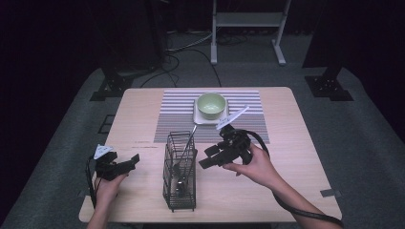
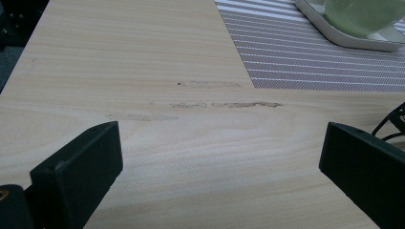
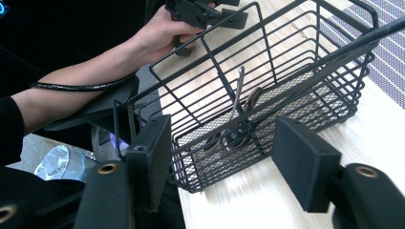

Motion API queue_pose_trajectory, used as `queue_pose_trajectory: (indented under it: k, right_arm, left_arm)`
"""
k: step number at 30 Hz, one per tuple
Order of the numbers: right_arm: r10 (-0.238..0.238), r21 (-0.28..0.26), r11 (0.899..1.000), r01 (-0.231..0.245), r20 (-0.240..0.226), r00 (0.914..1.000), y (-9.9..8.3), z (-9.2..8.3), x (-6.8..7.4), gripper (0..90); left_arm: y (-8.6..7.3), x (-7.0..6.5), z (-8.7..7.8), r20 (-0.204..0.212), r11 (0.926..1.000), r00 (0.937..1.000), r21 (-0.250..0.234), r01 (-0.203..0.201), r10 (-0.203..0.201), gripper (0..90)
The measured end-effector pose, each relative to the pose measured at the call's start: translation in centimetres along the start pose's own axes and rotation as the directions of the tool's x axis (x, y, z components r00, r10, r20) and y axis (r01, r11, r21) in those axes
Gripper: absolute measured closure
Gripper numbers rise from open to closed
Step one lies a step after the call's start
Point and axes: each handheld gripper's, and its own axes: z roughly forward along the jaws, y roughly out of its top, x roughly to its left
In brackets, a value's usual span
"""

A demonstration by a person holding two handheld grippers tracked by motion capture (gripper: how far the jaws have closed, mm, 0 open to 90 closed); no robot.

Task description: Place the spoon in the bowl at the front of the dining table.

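From the high view, a pale wooden counter (image 1: 143, 109) carries a striped mat (image 1: 181, 114) at the back, and on it a white square plate (image 1: 200, 118) holding a green bowl (image 1: 211, 105). In the middle, near the front, stands a black wire basket (image 1: 179, 191), upright, with cutlery inside and a long utensil (image 1: 188, 145) leaning out over its far rim. The left hand-held gripper (image 1: 131, 162) sits low at the basket's left, apart from it, jaws pointing toward the basket. The right hand-held gripper (image 1: 206, 161) hangs just right of the basket, near its upper edge, a white tag sticking up behind it.

Over to the left gripper view: the left hand-held gripper (image 2: 219, 157) has its jaws spread wide with nothing between them but bare counter (image 2: 143, 57). The mat (image 2: 305, 57) and the plate (image 2: 344, 36) with the bowl (image 2: 363, 14) lie at upper right.

Now the right gripper view: the right hand-held gripper (image 3: 224, 157) is spread too, holding nothing, looking into the basket (image 3: 296, 95). Spoons (image 3: 236, 129) rest on its mesh floor, and a dark handle (image 3: 353, 45) crosses the top. Beyond it, the left hand (image 3: 162, 28) grips its own tool.
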Motion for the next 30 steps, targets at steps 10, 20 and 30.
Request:
queue_pose_trajectory:
  k: [10, 20, 30]
  right_arm:
    - [-0.015, 0.018, 1.0, 0.014, 0.02, 0.9997, 1.2, 0.8, 0.3, 58.3]
    - [-0.008, -0.005, 1.0, 0.008, 0.009, 0.9999, 1.6, 1.1, -0.3, 71.5]
    - [-0.036, -0.02, 0.999, 0.037, 0.049, 0.9982, 1.5, 1.7, 0.0, 88.5]
  left_arm:
    - [0.0, 0.0, -0.1, -0.004, 1.0, 1.0, -0.005, 0.003, -0.003, 0.0]
    - [0.1, 0.1, -0.1, -0.006, 1.0, 1.0, -0.009, 0.003, -0.003, 0.0]
    - [0.1, 0.2, -0.2, -0.013, 1.0, 0.9999, -0.008, 0.006, -0.006, 0.0]
